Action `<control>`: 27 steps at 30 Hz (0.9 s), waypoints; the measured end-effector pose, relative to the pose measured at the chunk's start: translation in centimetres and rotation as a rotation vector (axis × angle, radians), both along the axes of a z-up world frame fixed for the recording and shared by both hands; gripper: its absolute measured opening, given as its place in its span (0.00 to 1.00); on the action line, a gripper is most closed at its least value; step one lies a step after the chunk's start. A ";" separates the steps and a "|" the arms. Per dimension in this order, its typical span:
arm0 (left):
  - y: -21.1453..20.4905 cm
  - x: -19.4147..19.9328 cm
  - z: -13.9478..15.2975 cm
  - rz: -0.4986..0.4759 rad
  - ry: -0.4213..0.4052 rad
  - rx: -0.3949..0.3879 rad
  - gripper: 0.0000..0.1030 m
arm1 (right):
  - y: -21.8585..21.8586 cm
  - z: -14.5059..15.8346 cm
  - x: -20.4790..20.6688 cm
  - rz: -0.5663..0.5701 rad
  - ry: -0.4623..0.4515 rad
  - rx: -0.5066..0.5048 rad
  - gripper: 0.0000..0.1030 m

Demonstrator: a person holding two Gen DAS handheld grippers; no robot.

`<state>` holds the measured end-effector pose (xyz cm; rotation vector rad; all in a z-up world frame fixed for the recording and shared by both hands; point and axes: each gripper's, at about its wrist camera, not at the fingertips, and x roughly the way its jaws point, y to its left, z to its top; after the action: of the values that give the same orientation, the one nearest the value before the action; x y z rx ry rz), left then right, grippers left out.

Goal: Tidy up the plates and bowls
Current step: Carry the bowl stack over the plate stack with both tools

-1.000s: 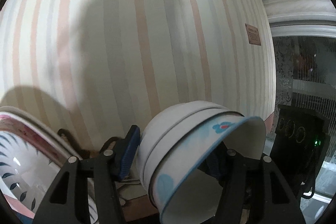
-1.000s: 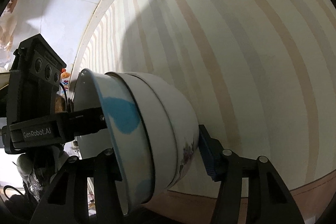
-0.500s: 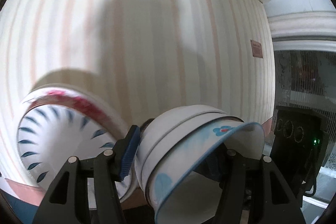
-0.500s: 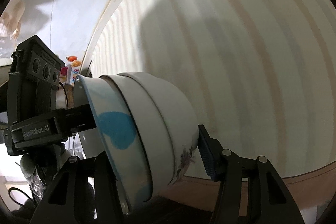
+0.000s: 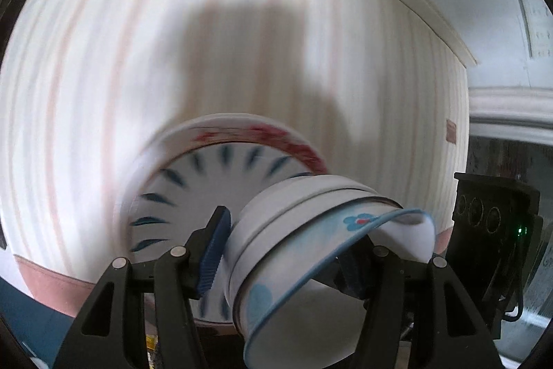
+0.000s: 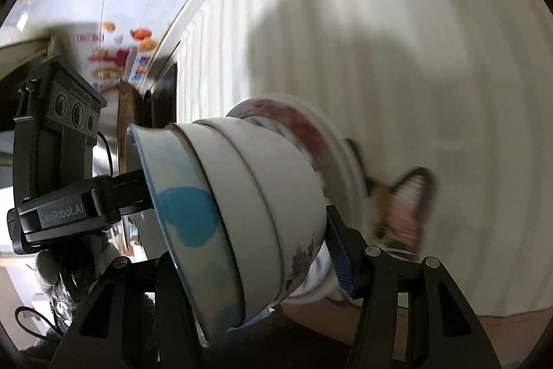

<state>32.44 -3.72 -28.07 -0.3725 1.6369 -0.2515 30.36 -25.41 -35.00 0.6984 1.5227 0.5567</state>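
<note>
A nested stack of white bowls point(image 5: 311, 251), the inner one with a blue rim and blue flowers, is held tilted in the air between both grippers. My left gripper point(image 5: 287, 251) is shut on the stack. My right gripper point(image 6: 242, 241) is shut on the same stack of bowls point(image 6: 242, 206) from the other side. Behind the bowls a stack of plates point(image 5: 193, 182) stands on edge against the wall, the front one white with blue leaf marks and a red rim; it also shows in the right wrist view point(image 6: 311, 134).
A striped wall point(image 5: 242, 40) fills the background. A fox picture point(image 6: 401, 210) shows behind the plates. The other gripper's black body point(image 5: 490, 230) is at the right edge. A doorway with a food poster point(image 6: 117, 57) is at the left.
Both views have swung so the plate stack has moved toward the centre behind the bowls. The bowls stay gripped by both grippers.
</note>
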 end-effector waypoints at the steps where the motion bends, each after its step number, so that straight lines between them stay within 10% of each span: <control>1: 0.3 -0.1 -0.1 0.010 0.000 0.001 0.54 | 0.7 0.2 0.0 0.016 0.000 0.001 0.56; 27: 3.2 -0.2 -3.0 0.030 0.035 0.011 0.54 | 7.9 -1.9 1.3 0.107 0.042 -0.052 0.55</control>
<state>32.22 -0.56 -31.07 -0.3945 1.6655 -0.2141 31.69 -17.51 -36.89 0.5941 1.6155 0.5837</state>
